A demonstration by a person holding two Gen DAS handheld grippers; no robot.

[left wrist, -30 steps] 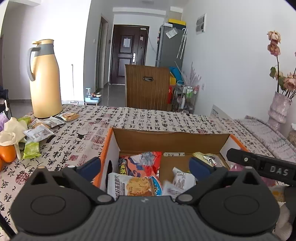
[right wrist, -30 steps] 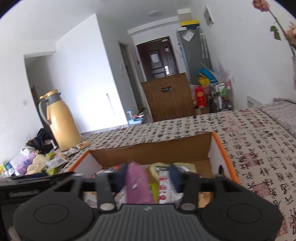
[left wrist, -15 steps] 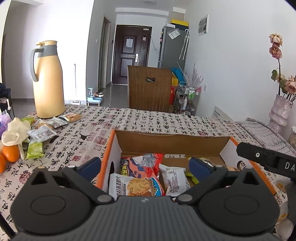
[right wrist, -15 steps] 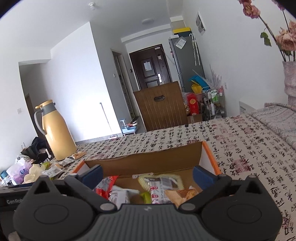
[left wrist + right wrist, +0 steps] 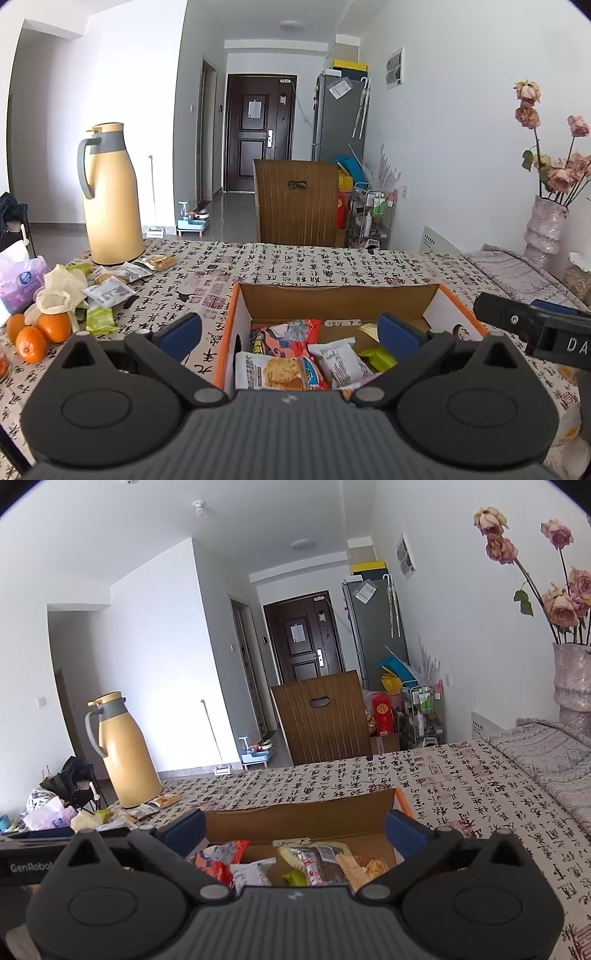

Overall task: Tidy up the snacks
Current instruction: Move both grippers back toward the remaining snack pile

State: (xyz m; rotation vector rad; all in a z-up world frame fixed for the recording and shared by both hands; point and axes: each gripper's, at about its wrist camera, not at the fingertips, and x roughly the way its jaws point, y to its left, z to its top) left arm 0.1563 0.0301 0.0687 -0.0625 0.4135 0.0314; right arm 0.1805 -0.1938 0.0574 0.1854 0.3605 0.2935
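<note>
Change from one second ago: the right gripper (image 5: 293,829) then had a purple packet between its jaws; the jaws have since opened to full spread and nothing is between them. That packet cannot be picked out in the current views. Both cameras now sit higher and further back, so more of the box (image 5: 334,299) and the worktop (image 5: 295,264) shows past the jaws. A white packet (image 5: 338,360), blurred a second ago, lies flat in the box.

Left gripper (image 5: 290,330): jaws wide apart, holding nothing. The near left wall of the box lies between the jaws; the left pad is over the worktop outside the box, the right pad over the box interior.

Right gripper: both pads over the box, one near each end of its far wall.

Box: open-topped cardboard, orange edging, white outer faces, brown inside. It stands on the worktop just ahead of and below both grippers.

Contents, between the left jaws: a red-orange bag (image 5: 284,332), a biscuit pack (image 5: 275,373) nearest the camera, the white packet right of it, a green packet (image 5: 376,358) beside the right pad.

Loose snacks (image 5: 110,291) lie on the worktop well left of the left jaws, at the foot of a flask (image 5: 110,195), with oranges (image 5: 37,332) nearer the camera
</note>
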